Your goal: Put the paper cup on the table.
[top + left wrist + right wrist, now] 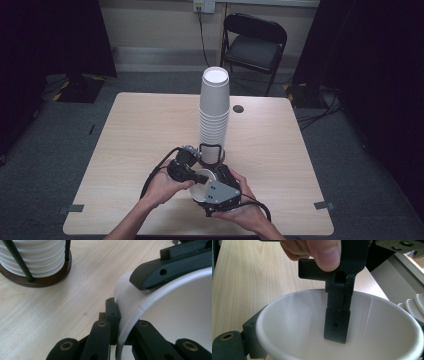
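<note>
While both grippers meet at the table's 6 o'clock edge, a white cup (201, 183) sits between them. The left gripper (119, 322) pinches the cup's wall, one jaw inside and one outside. The right gripper (210, 187) hugs the cup's outside with both jaws. At 12 o'clock from the cup, close by, a tall cup stack (214, 112) stands in a round brown holder (37, 280) on the table (140, 130).
</note>
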Demonstrator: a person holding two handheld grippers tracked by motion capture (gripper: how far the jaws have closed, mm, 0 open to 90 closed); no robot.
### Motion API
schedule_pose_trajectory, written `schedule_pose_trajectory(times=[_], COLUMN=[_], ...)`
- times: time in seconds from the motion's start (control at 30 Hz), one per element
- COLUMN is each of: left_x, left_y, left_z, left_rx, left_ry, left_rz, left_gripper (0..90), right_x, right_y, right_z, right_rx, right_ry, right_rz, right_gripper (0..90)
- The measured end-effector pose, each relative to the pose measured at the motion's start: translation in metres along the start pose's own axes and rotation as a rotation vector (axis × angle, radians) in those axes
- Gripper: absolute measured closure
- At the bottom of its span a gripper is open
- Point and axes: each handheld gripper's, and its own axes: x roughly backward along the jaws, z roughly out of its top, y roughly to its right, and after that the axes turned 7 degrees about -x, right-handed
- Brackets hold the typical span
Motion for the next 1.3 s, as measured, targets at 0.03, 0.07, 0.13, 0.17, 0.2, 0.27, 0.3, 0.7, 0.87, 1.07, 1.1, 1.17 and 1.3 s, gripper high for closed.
schedule_pose_trajectory(times=[0.03, 0.07, 0.13, 0.17, 0.2, 0.27, 0.3, 0.7, 0.87, 1.07, 1.1, 1.17, 1.3], left_x=[0.000, 0.000, 0.001, 0.001, 0.001, 0.001, 0.000, 0.004, 0.009, 0.016, 0.017, 0.017, 0.021], left_y=[0.000, 0.000, 0.000, -0.001, -0.001, -0.002, -0.002, -0.001, -0.002, -0.008, -0.010, -0.012, -0.014], left_z=[0.000, 0.000, 0.000, -0.001, -0.001, -0.001, -0.001, -0.003, -0.007, -0.010, -0.011, -0.011, -0.014], left_rx=[0.002, 0.005, 0.006, 0.001, -0.008, -0.009, -0.006, -0.032, -0.087, -0.078, -0.083, -0.071, -0.091], left_ry=[0.008, 0.019, 0.034, 0.036, 0.045, 0.055, 0.065, 0.156, 0.236, 0.278, 0.283, 0.300, 0.334], left_rz=[0.001, -0.003, -0.007, -0.018, -0.025, -0.034, -0.038, 0.041, 0.106, 0.156, 0.164, 0.155, 0.200], left_gripper=[87.2, 86.9, 84.8, 84.4, 82.2, 80.5, 78.2, 49.3, 35.3, 27.3, 24.8, 23.6, 19.6], right_x=[0.000, 0.001, 0.002, 0.003, 0.003, 0.004, 0.004, 0.006, 0.008, 0.009, 0.009, 0.010, 0.014], right_y=[0.000, 0.002, 0.003, 0.004, 0.005, 0.007, 0.007, 0.016, 0.023, 0.031, 0.033, 0.038, 0.047], right_z=[0.000, 0.000, -0.001, -0.001, -0.001, -0.002, -0.003, -0.010, -0.015, -0.025, -0.027, -0.031, -0.039], right_rx=[-0.007, -0.013, -0.024, -0.029, -0.033, -0.043, -0.047, -0.107, -0.144, -0.191, -0.204, -0.233, -0.291], right_ry=[0.003, 0.011, 0.015, 0.017, 0.021, 0.023, 0.021, 0.010, 0.013, -0.017, -0.020, -0.026, -0.022], right_rz=[-0.003, -0.005, -0.011, -0.014, -0.016, -0.022, -0.023, -0.049, -0.056, -0.065, -0.063, -0.066, -0.090], right_gripper=[10.0, 10.0, 10.1, 10.2, 10.2, 10.3, 10.3, 10.4, 10.5, 10.5, 10.5, 10.5, 10.6])
